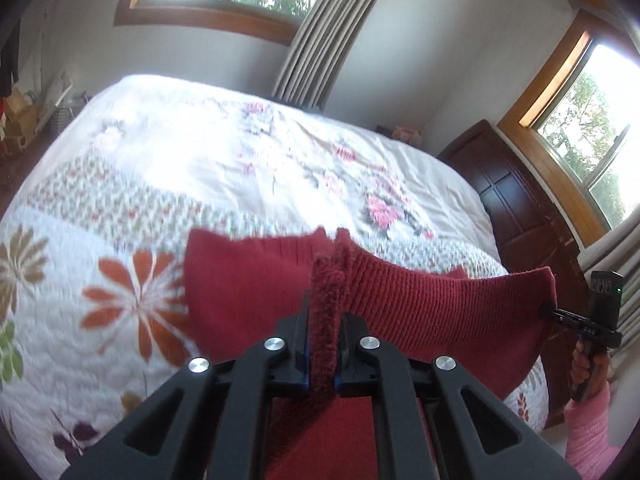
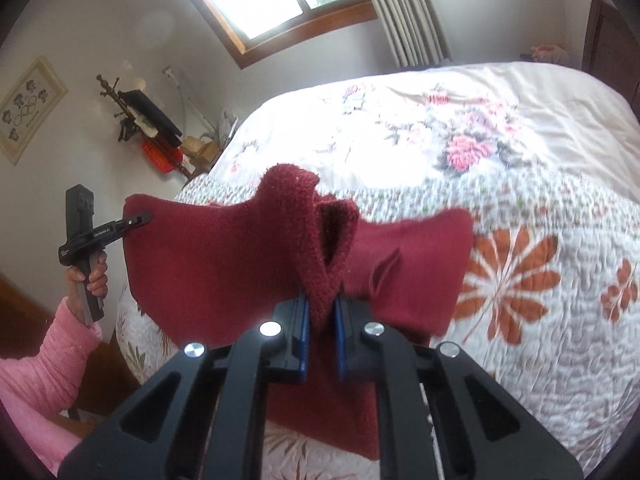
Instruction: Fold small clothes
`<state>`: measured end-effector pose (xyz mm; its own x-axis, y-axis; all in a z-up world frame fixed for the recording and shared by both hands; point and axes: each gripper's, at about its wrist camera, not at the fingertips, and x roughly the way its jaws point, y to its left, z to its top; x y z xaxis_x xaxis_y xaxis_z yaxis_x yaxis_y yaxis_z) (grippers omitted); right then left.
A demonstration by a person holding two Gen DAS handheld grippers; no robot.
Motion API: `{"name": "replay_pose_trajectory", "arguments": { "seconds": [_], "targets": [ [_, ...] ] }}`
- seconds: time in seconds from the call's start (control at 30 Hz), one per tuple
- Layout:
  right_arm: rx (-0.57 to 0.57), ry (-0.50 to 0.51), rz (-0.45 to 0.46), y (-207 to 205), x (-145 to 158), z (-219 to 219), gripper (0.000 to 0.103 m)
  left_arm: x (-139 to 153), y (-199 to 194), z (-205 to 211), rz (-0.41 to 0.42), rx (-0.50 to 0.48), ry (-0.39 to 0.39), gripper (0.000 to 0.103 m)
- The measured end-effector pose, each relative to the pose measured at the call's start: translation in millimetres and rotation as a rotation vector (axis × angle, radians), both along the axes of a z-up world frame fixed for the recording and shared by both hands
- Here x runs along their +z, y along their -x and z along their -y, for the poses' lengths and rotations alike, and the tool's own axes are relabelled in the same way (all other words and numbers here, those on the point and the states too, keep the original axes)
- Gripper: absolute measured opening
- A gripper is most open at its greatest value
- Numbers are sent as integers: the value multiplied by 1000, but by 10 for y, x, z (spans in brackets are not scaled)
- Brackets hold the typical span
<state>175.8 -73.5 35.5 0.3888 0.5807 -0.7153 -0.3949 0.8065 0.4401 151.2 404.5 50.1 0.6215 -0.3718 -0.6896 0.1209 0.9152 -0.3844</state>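
A dark red knit garment (image 1: 420, 308) hangs stretched between both grippers above a bed with a floral quilt (image 1: 120, 220). In the left wrist view my left gripper (image 1: 325, 308) is shut on a bunched fuzzy edge of the garment. My right gripper (image 1: 547, 312) pinches its far right corner, held by a hand with a pink sleeve (image 1: 588, 432). In the right wrist view my right gripper (image 2: 320, 298) is shut on a folded fuzzy edge of the garment (image 2: 208, 256), and my left gripper (image 2: 142, 217) clamps the left corner. The garment's lower part drapes over the quilt (image 2: 520, 280).
A dark wooden headboard (image 1: 508, 200) stands at the bed's right end under a window (image 1: 592, 120). Grey curtains (image 1: 320, 52) hang behind the bed. A coat stand (image 2: 116, 104) and boxes (image 2: 196, 148) crowd the far corner beside the bed.
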Motion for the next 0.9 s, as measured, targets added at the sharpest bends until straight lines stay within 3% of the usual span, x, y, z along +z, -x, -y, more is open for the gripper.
{"name": "replay_pose_trajectory", "arguments": {
  "seconds": [0.13,0.27,0.47,0.57,0.7,0.8,0.87,0.9],
  "targets": [
    [-46,-6,18,-412,107,-10,8,148,-432,-4,34,36,-13,7],
    [-94,-23,-24,-840,-26,16,8,95,-901,-36,30,84,-27,7],
    [-141,52,-136,-1341,-597,-37,7,-381,-1507,138,-92,73,-106,7],
    [-158,89,-202,-1463,-922,-61,7,-708,-1627,228,-165,64,-163,7],
    [-171,127,-280,-1556,-1290,-100,8,-1017,-1705,213,-254,76,-170,8],
    [-181,166,-324,-1596,-1500,-135,11,-1204,-1753,206,-307,81,-204,17],
    [-200,190,-348,-1594,-1586,-143,26,-1329,-1777,198,-350,88,-241,30],
    [-209,200,-352,-1593,-1608,-135,25,-1389,-1783,180,-370,94,-251,32]
  ]
}}
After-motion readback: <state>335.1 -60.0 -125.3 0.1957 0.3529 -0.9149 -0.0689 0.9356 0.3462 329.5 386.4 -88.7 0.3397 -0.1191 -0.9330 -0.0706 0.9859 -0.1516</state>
